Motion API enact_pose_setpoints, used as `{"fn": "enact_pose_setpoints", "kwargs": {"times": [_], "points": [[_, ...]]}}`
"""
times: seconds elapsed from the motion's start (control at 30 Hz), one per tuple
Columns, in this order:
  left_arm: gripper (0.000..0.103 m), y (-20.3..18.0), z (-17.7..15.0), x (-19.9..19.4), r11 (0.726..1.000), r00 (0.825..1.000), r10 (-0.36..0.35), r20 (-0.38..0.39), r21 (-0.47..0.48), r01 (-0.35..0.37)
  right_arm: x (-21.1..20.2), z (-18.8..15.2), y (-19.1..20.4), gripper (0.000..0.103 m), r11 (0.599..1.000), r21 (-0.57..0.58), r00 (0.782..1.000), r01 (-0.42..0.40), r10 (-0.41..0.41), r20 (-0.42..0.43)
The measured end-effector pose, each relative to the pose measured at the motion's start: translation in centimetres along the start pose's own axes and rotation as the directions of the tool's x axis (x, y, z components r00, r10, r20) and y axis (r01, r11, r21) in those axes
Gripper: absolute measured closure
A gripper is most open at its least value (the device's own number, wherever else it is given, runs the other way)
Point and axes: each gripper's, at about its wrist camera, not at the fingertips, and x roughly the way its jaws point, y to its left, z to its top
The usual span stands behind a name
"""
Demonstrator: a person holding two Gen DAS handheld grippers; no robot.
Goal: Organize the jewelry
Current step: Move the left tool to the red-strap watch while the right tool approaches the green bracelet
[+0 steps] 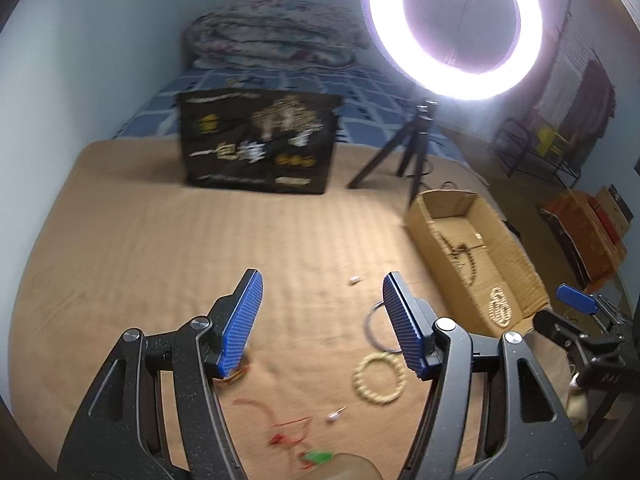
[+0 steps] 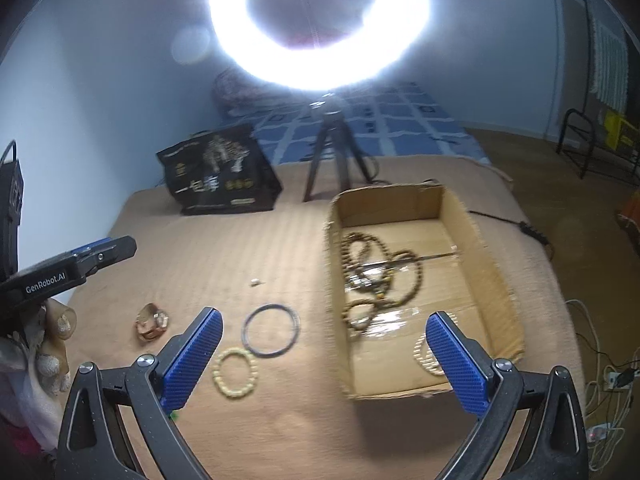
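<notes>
On the tan blanket [image 2: 280, 420], both the left gripper [image 1: 322, 320] and right gripper [image 2: 324, 356] hang with jaws apart, holding nothing, beside the cardboard box [image 2: 496, 276].

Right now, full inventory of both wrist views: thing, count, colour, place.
cardboard box: 1, brown, right on blanket
dark bead necklace: 1 tangle, brown, inside box
pale bead bracelet in box: 1, cream, box's near end
pale bead bracelet: 1, cream, on blanket left of box
dark ring: 1, black, beside that bracelet
amber bracelet: 1, orange-brown, further left
red cord: 1, red, near edge
black bag: 1, black with gold print, far side
ring light: 1, white, on tripod
left tongs: 1, blue pads, open, empty
right tongs: 1, blue pads, open, empty
</notes>
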Motion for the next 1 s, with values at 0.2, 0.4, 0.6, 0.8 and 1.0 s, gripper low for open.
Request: {"fn": "enact_pose_setpoints", "kwargs": {"times": [0.2,0.4,0.6,0.8,1.0], "points": [[0.039,4.5,-2.1,-0.4,0.998,0.999,0.032,-0.034,-0.061,-0.034,1.3,-0.7,2.2,0.000,0.999,-0.024,0.998,-0.034,0.033,-0.049],[0.039,7.7,-3.7,0.5,0.991,0.997,0.046,-0.068,-0.124,-0.054,3.1,-1.5,3.7,0.004,0.998,-0.016,0.991,-0.068,0.065,-0.116],[0.039,9.5,-4.5,2.4,0.985,0.992,0.050,-0.114,-0.159,-0.068,4.8,-2.5,4.8,0.013,0.997,-0.037,0.983,-0.063,0.055,-0.173],[0.039,10.3,-5.1,4.1,0.981,0.987,0.044,-0.153,-0.181,-0.072,7.2,-3.4,4.5,0.032,0.996,-0.011,0.963,-0.084,0.079,-0.259],[0.050,10.7,-5.7,5.6,0.978,0.980,0.027,-0.195,-0.198,-0.066,9.1,-4.1,4.3,0.049,0.992,0.031,0.941,-0.119,0.123,-0.316]]}}
